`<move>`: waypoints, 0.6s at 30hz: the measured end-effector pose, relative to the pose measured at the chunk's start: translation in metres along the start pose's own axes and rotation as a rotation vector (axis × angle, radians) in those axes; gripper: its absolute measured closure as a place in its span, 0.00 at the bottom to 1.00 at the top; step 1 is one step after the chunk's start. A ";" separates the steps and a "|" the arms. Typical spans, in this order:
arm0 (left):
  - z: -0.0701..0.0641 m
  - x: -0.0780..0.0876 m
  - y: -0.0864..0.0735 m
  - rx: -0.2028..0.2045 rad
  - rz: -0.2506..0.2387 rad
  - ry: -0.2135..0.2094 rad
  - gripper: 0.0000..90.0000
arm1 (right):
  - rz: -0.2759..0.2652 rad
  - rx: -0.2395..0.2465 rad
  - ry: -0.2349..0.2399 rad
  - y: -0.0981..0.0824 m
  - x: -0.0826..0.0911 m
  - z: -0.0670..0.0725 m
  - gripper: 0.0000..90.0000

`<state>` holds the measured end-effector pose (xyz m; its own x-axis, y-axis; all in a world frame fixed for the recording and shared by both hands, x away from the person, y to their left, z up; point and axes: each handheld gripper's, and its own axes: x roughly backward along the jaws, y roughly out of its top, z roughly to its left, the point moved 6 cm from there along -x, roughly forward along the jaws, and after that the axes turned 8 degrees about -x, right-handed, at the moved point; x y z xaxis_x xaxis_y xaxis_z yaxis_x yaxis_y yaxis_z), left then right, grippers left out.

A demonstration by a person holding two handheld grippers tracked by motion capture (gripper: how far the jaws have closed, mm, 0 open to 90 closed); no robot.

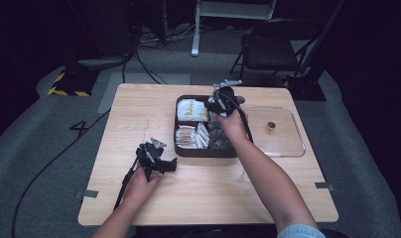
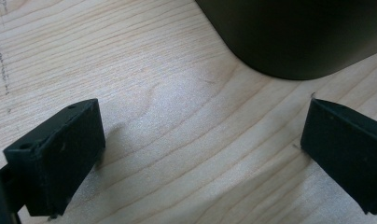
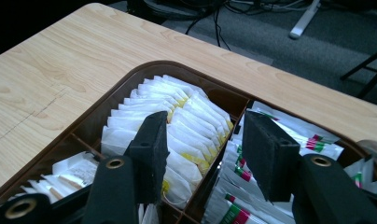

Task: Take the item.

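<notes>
**Grippers spread; compartment box mid-bench**

The left gripper (image 1: pixel 158 161) is held low over the bench (image 1: pixel 139 114), jaws spread, empty. Beyond, the brown compartment box (image 1: pixel 181 150) lies with its long axis running near-to-far. The right gripper (image 3: pixel 203 149) is poised above its packets (image 3: pixel 177 119), jaws parted.

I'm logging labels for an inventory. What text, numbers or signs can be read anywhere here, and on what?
"4": dark mark on the grey floor, left of the table.
Packets with red and green print in the tray: print too small and blurred to read.
White and yellow packets: no legible text.
Pencil lines on the table: no characters.
</notes>
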<state>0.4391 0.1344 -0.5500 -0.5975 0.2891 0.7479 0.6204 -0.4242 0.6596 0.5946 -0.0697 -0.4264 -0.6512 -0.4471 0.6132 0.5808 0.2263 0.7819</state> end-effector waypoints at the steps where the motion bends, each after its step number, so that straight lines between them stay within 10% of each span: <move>1: 0.000 0.000 0.000 -0.001 0.002 0.001 0.00 | 0.011 -0.018 -0.009 -0.001 -0.005 0.000 0.56; 18: 0.000 0.000 0.000 0.000 0.000 0.000 0.00 | 0.115 -0.066 -0.032 -0.017 -0.038 -0.002 0.57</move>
<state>0.4391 0.1343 -0.5500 -0.5978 0.2888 0.7478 0.6205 -0.4240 0.6598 0.6099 -0.0581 -0.4633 -0.5928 -0.3936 0.7026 0.6828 0.2171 0.6976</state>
